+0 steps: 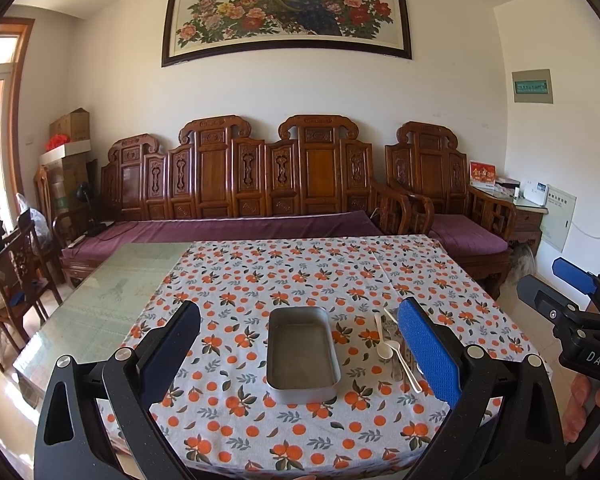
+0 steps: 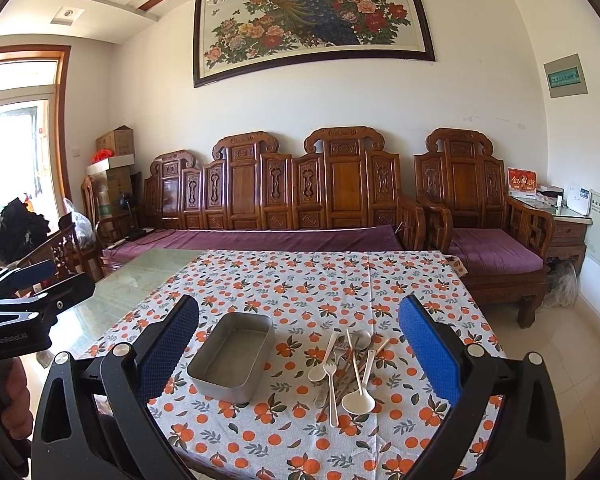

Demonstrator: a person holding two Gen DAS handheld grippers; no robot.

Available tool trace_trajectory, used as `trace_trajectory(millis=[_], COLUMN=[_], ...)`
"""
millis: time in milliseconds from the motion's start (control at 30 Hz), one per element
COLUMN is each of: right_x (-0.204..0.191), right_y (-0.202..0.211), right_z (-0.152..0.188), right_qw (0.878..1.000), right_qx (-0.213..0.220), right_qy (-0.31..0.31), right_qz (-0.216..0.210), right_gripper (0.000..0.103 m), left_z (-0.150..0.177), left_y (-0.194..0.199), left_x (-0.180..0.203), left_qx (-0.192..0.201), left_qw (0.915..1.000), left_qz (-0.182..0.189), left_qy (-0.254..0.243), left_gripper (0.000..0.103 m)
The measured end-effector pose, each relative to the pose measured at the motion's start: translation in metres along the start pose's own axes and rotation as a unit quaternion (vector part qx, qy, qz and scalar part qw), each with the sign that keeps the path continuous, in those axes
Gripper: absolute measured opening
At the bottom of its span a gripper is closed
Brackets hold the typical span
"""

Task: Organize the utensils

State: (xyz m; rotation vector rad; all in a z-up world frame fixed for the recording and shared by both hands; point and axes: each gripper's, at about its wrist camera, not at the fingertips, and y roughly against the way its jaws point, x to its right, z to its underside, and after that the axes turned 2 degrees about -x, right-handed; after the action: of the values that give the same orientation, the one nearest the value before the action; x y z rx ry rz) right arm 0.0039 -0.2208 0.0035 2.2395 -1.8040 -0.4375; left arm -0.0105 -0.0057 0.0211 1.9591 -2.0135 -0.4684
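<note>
Left gripper (image 1: 300, 344) fingers spread wide, nothing between them, hovering above the table; metal tray (image 1: 302, 350) sits framed in the gap, empty. Right gripper (image 2: 299, 346) likewise released, holding nothing. Pile of utensils (image 2: 346, 368) lies just right of the tray on the cloth: white plastic spoons and a fork over metal ones, crossed and overlapping, exact count hard to tell. In the left wrist view the right finger pad (image 1: 430, 354) hides part of the pile. Right edge of that view shows the other gripper cut off, a hand (image 1: 588, 408) on its handle. Orange-print tablecloth (image 2: 300, 280) covers most of a glass-topped table (image 2: 140, 280). Behind: carved wooden sofa (image 2: 292, 196) with purple cushions, peacock painting (image 2: 312, 24) on the white wall, cardboard boxes (image 2: 114, 160) in the left corner
</note>
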Motion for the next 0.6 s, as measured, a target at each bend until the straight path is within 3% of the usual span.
trace_trajectory(millis=[300, 600], right_x=[0.003, 0.019], right_y=[-0.006, -0.046], right_z=[0.001, 0.022], right_qw=[1.000, 0.999], right_qx=[-0.010, -0.047], right_qy=[-0.002, 0.012], right_qz=[-0.006, -0.001], right_gripper=[0.100, 0.099], left_z=[0.008, 0.034], left_y=[-0.013, -0.058], left_x=[0.000, 0.000], left_qx=[-0.013, -0.066], left_qw=[0.9999, 0.9976], left_qz=[0.000, 0.020], left_qy=[0.000, -0.003], left_gripper=[0.095, 0.095])
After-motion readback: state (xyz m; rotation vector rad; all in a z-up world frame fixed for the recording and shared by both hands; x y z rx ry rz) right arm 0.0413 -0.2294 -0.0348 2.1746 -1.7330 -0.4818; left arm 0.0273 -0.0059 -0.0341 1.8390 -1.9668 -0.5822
